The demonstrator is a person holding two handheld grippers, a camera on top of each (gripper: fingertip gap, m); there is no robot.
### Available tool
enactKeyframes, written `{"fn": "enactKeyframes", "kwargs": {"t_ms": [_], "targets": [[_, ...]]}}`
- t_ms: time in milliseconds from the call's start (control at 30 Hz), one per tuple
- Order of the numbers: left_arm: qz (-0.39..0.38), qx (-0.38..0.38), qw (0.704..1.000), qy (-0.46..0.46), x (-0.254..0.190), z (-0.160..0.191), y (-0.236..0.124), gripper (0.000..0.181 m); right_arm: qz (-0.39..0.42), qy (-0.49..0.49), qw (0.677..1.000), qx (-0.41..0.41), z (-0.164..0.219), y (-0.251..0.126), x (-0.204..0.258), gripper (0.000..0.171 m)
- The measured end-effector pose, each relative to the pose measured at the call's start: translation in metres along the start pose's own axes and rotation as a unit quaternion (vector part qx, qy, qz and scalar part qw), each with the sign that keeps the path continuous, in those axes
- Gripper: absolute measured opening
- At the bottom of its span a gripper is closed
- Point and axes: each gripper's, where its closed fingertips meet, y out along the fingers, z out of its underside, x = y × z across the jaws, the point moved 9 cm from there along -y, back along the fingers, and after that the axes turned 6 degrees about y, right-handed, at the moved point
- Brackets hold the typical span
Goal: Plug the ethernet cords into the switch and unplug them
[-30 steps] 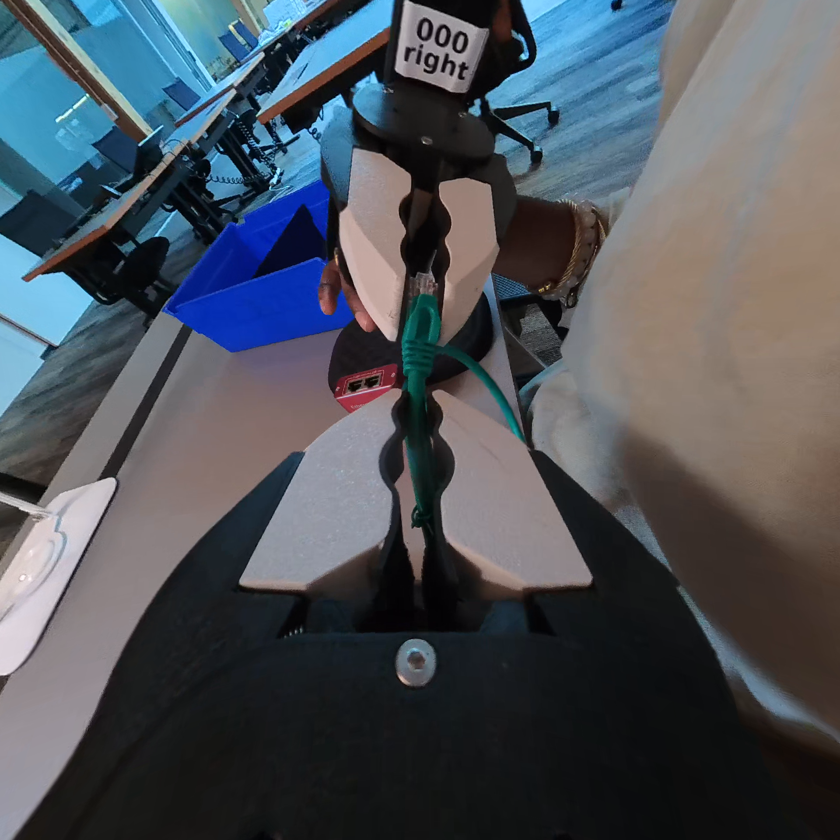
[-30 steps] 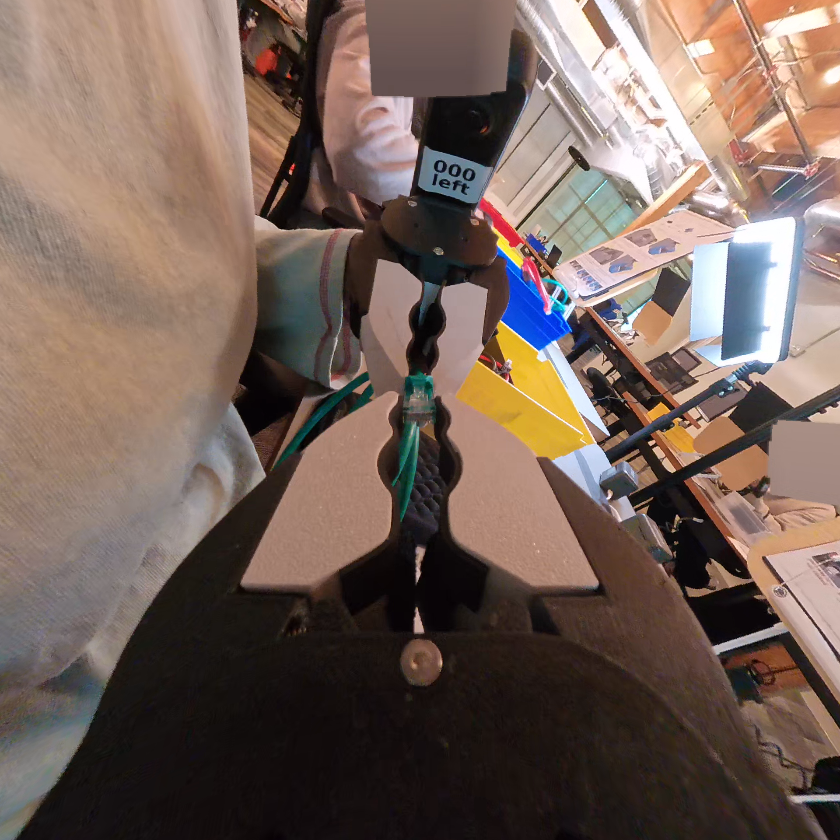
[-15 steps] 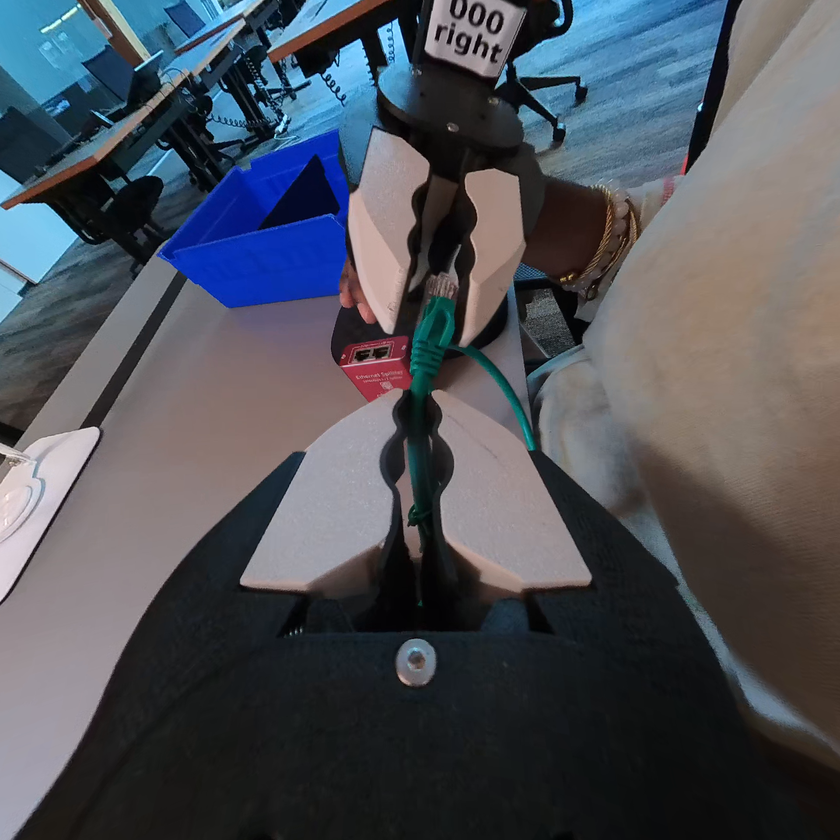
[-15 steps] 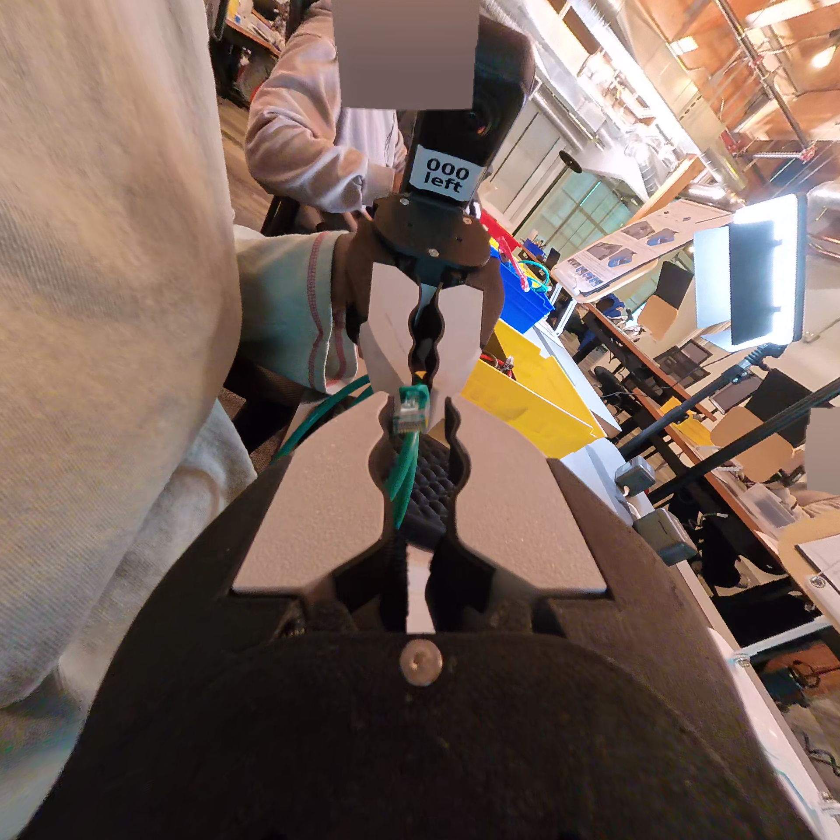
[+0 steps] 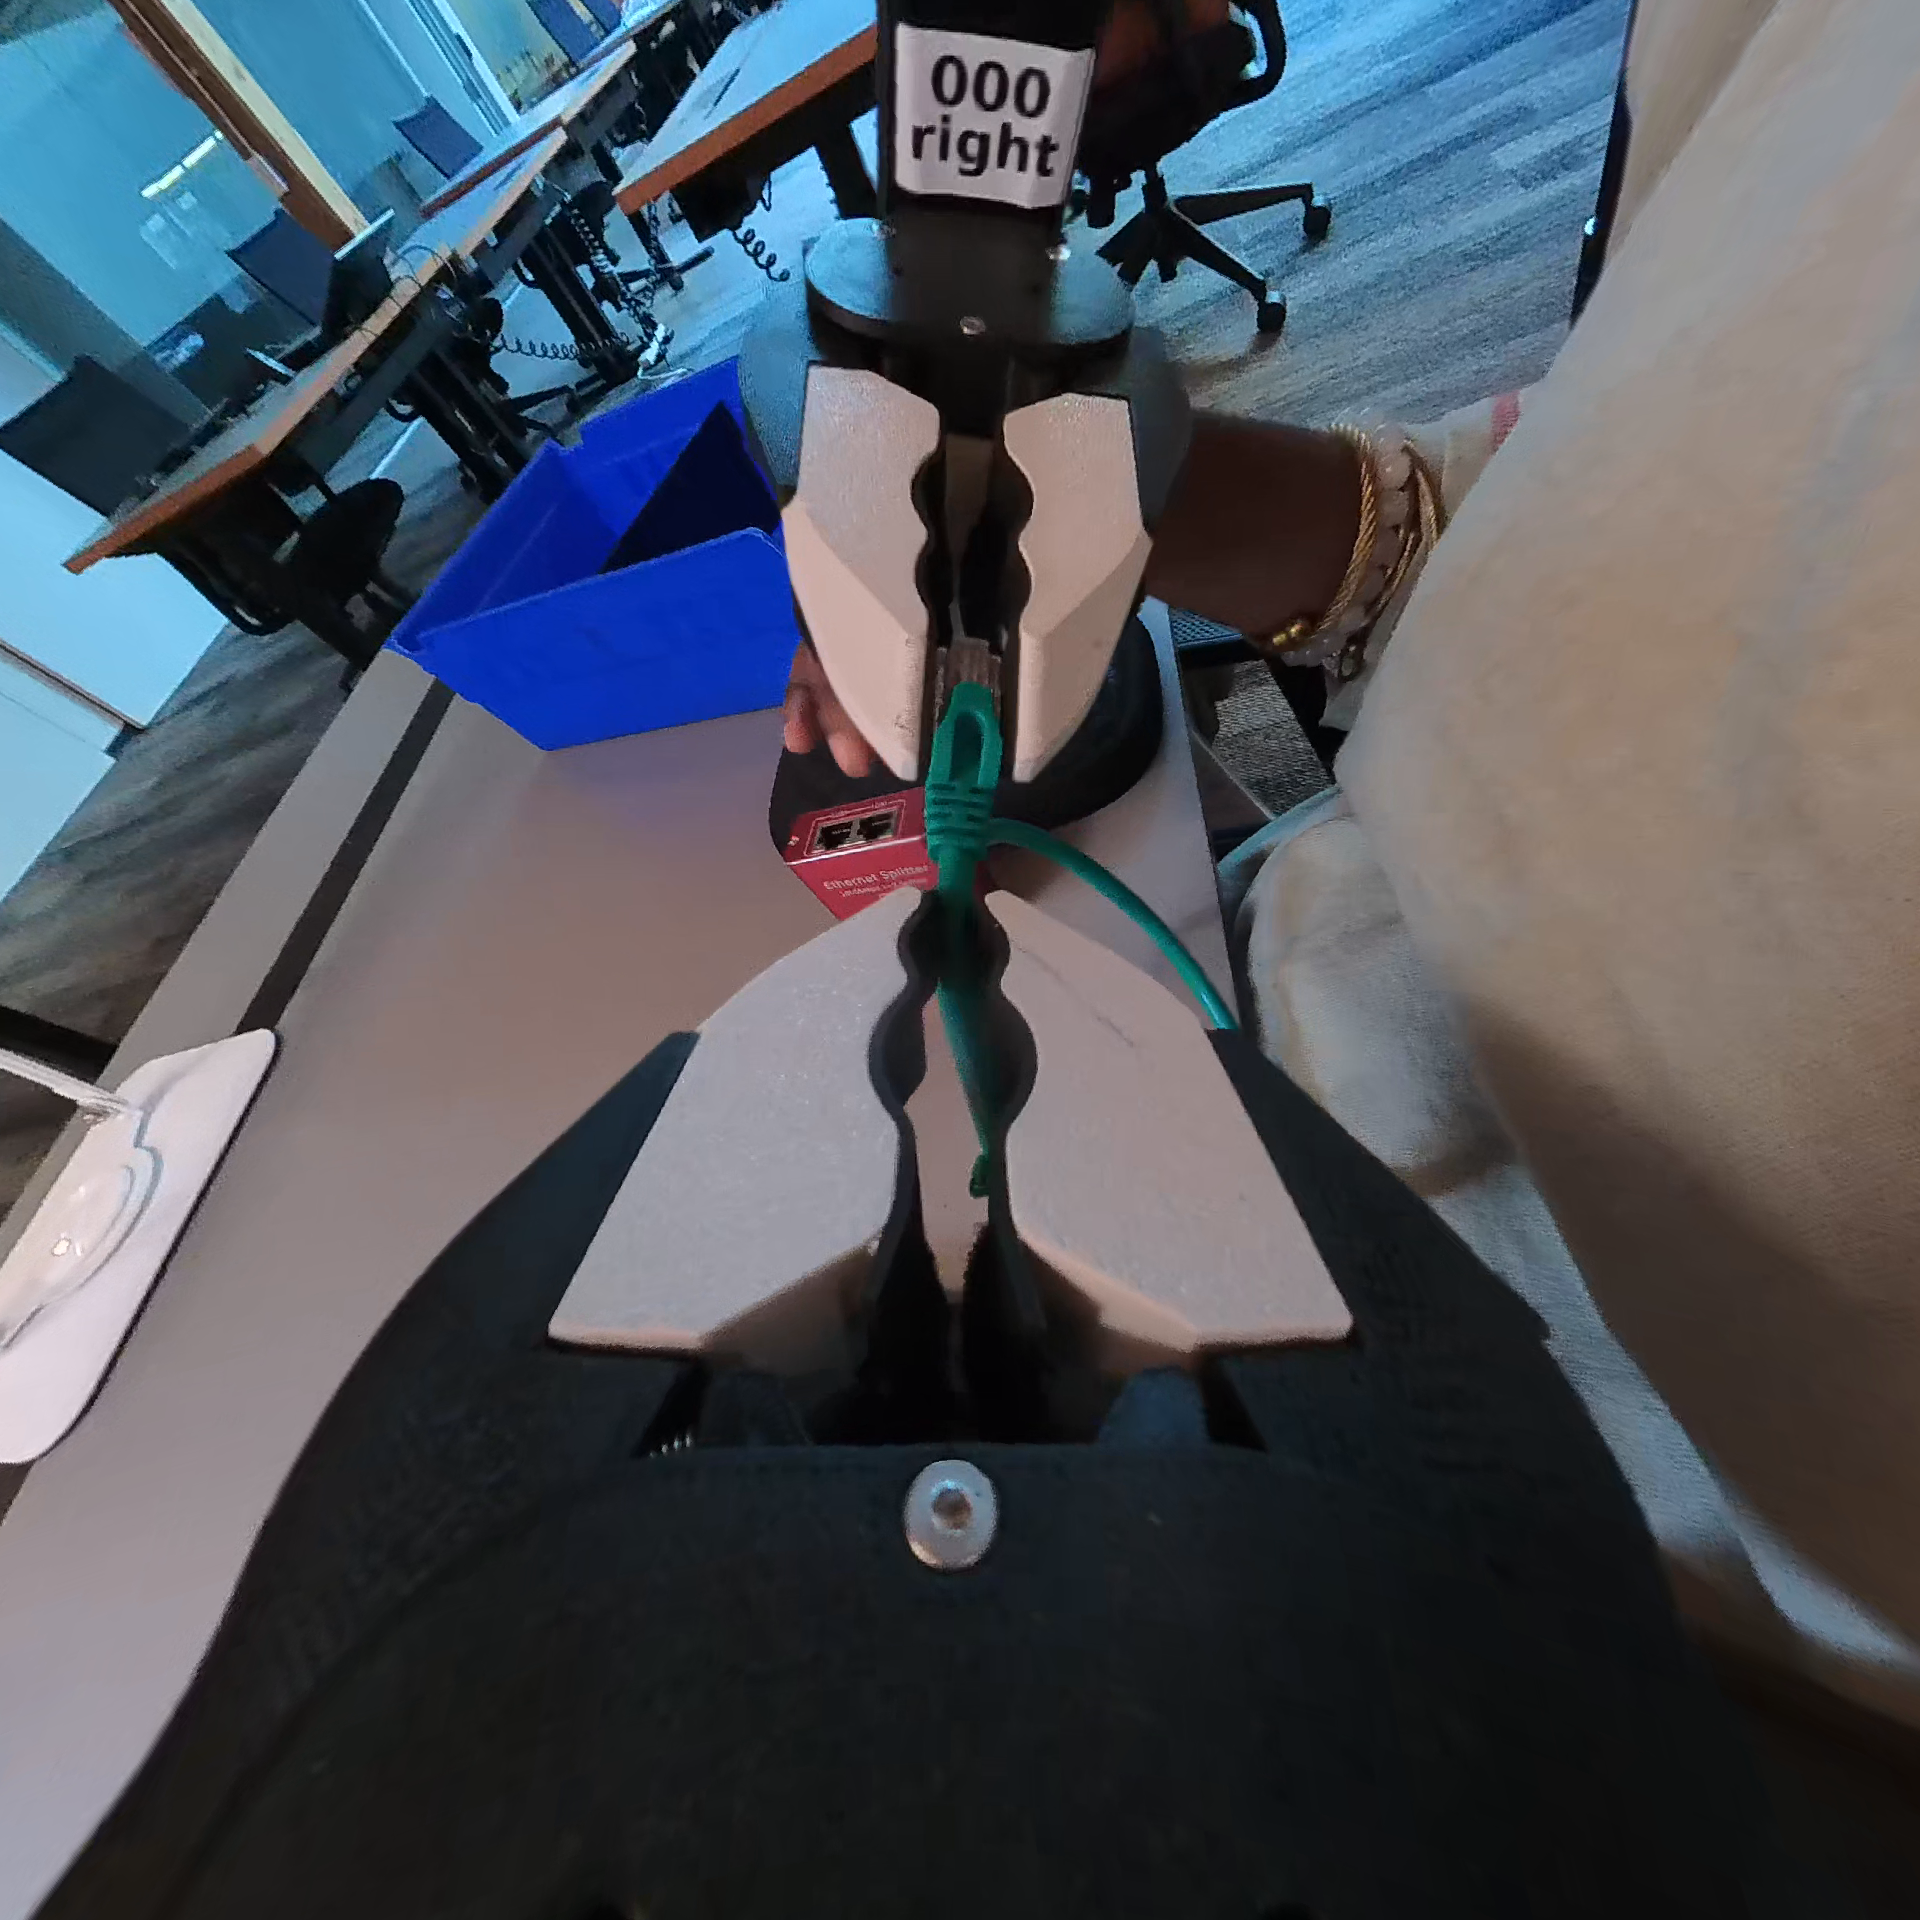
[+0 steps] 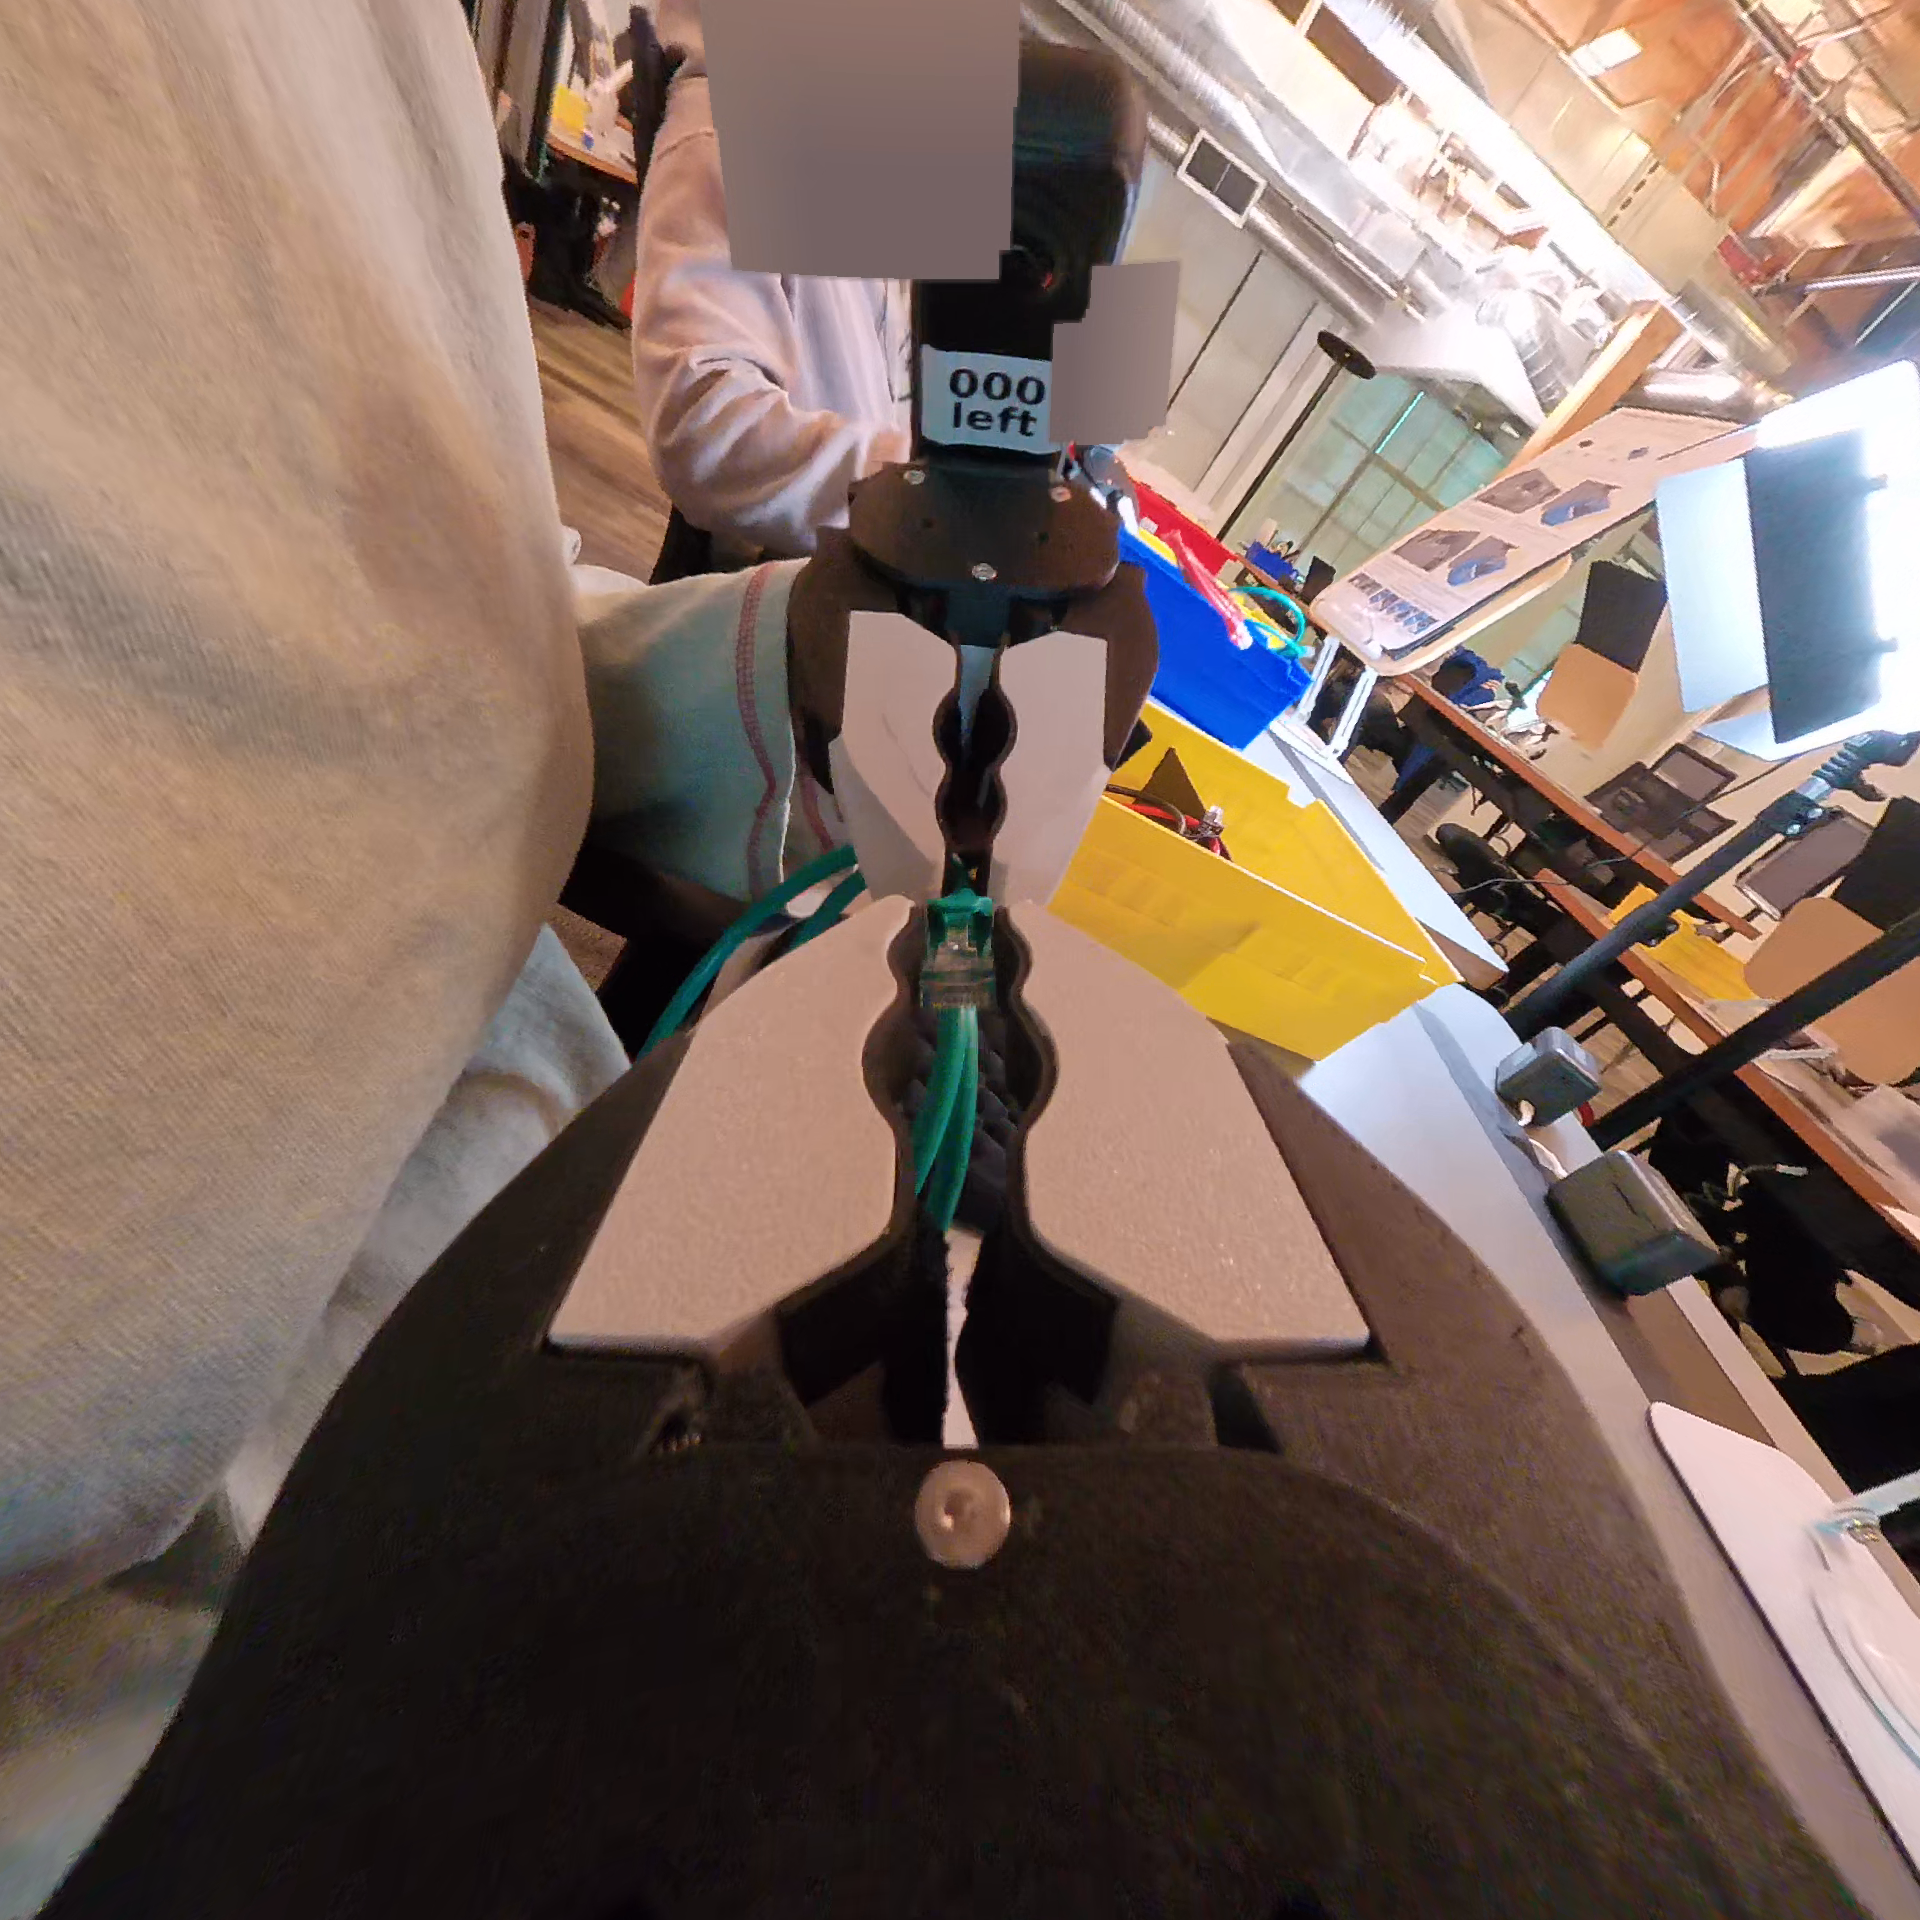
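While passing the thin green ethernet cord [image 5: 961, 997] between grippers, best kept taut. Left gripper [image 5: 954, 914] clamped on cord; right gripper [image 6: 961, 914] apart around clear plug [image 6: 954, 966], not pinching. Small red switch [image 5: 857, 847] on grey table [image 5: 582, 987], seen only from left wrist view.

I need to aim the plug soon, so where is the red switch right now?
In the left wrist view the red switch lies on the grey table, just beyond the left gripper, below the green plug, near the blue bin.
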Motion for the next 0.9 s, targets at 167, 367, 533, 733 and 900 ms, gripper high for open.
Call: {"fn": "enactKeyframes", "kwargs": {"t_ms": [167, 367, 533, 733, 900], "targets": [[-0.015, 0.029, 0.999, -0.008, 0.005, 0.004, -0.009, 0.006, 0.043, 0.079, 0.994, 0.066, 0.009, -0.024, -0.012, 0.064], [-0.027, 0.037, 0.999, -0.012, 0.008, 0.008, -0.024, 0.006, 0.038, 0.119, 0.925, 0.358, 0.041, -0.056, -0.035, 0.097], [-0.032, 0.035, 0.999, -0.006, 0.009, 0.006, -0.027, 0.006, -0.064, 0.081, 0.909, 0.403, 0.056, -0.051, -0.053, 0.091], [-0.036, 0.029, 0.999, -0.008, 0.01, 0.009, -0.029, 0.006, -0.115, 0.06, 0.881, 0.456, 0.078, -0.041, -0.056, 0.091], [-0.036, 0.029, 0.999, -0.006, 0.009, 0.009, -0.03, 0.006, -0.105, 0.054, 0.893, 0.434, 0.073, -0.034, -0.051, 0.068]]}}
